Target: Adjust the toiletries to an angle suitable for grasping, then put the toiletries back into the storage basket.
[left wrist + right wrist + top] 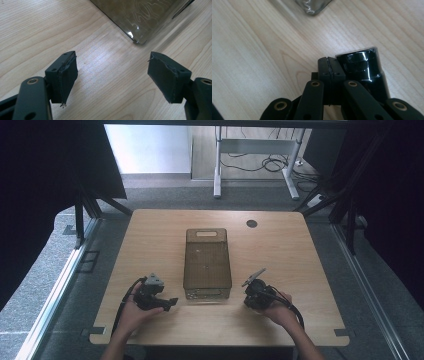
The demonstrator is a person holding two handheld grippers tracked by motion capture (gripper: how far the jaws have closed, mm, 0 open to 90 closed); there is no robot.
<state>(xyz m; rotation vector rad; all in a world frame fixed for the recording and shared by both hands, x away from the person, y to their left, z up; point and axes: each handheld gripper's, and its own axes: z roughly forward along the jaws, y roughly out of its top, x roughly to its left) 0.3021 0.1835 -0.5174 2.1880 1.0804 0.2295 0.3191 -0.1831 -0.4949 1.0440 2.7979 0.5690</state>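
A smoky, see-through plastic box [207,262] stands lengthwise in the middle of the wooden table [280,250]. My left gripper [170,304] rests low near the box's front left corner. In the left gripper view it [112,60] is open, with bare wood between its pads and the box's corner [140,25] just ahead. My right gripper [248,298] sits by the box's front right corner. In the right gripper view its jaws [329,61] are pressed together with nothing between them. A glossy black cylinder [362,67] lies close against the outer side of one jaw, and the box's corner [312,6] shows farther ahead.
A round black grommet [251,223] is set in the table's far right part. Beyond the far edge stand a white desk frame [255,165] and loose cables on the floor. Dark curtains hang on both sides. Bare wood lies left and right of the box.
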